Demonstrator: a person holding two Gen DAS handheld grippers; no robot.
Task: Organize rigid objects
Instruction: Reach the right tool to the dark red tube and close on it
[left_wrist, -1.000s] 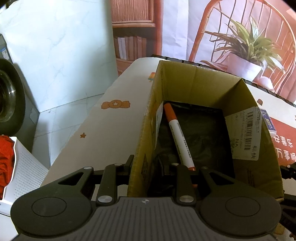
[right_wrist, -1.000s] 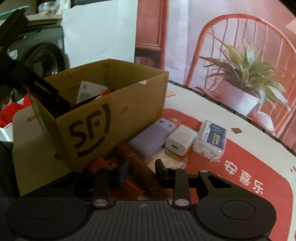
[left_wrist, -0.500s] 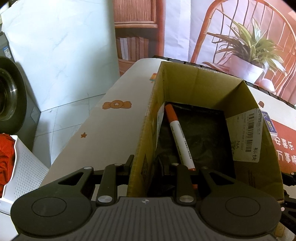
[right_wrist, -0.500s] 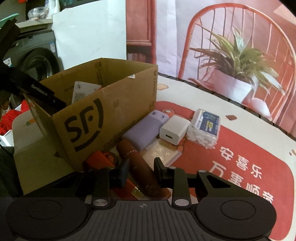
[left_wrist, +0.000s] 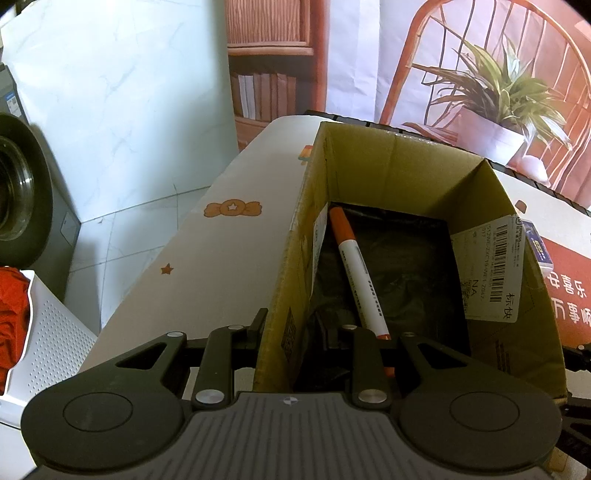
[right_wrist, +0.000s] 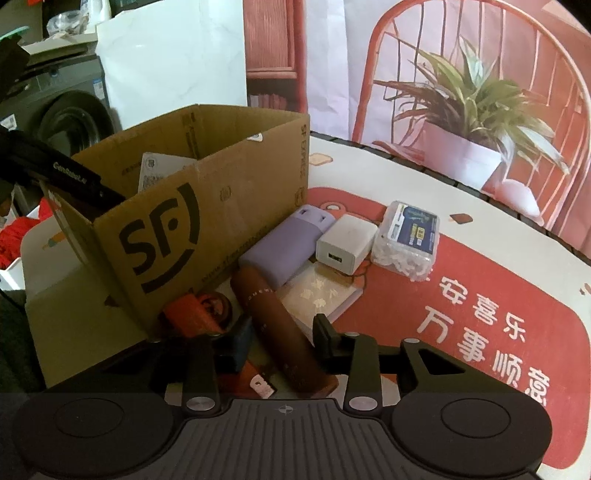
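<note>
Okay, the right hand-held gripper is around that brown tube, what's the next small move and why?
Probably close the right hand-held gripper on the brown tube. Its jaws have just been opening and straddle the tube without clearly pressing it. The left hand-held gripper is shut on the cardboard box wall, steadying it, and only an orange marker lies inside.

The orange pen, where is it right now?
In the left wrist view, the orange pen lies inside the cardboard box, on its dark bottom, along the left wall.

Right hand-held gripper (right_wrist: 282, 338) straddles brown tube (right_wrist: 280, 332), seemingly ungripped
</note>
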